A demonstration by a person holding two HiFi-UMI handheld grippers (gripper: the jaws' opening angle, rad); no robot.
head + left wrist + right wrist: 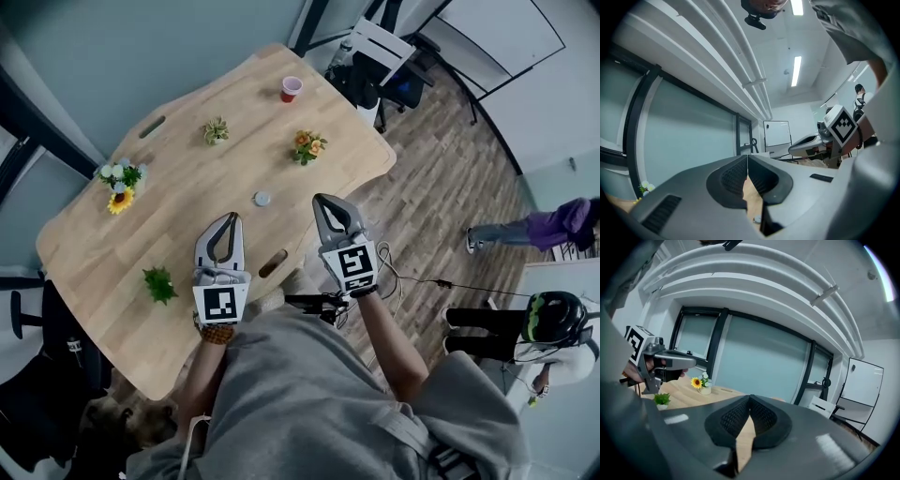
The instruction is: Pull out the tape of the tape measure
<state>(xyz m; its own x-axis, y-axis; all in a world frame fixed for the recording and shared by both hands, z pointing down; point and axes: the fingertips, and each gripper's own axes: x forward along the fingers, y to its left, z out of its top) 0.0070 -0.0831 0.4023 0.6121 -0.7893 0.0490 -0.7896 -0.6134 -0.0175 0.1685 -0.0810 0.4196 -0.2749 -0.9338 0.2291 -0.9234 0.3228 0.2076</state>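
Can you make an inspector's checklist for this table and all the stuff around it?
Surface: wooden table, wavy edge.
Job's things: small round grey thing, perhaps the tape measure, lying untouched ahead of the grippers.
Clutter: red cup at the far edge; sunflower pot; green plant; orange flowers; small plant.
Grippers: left gripper and right gripper both shut, empty.
Cables: thin cable trailing beside the right gripper.
Surroundings: white chair, wooden floor, two people at the right.
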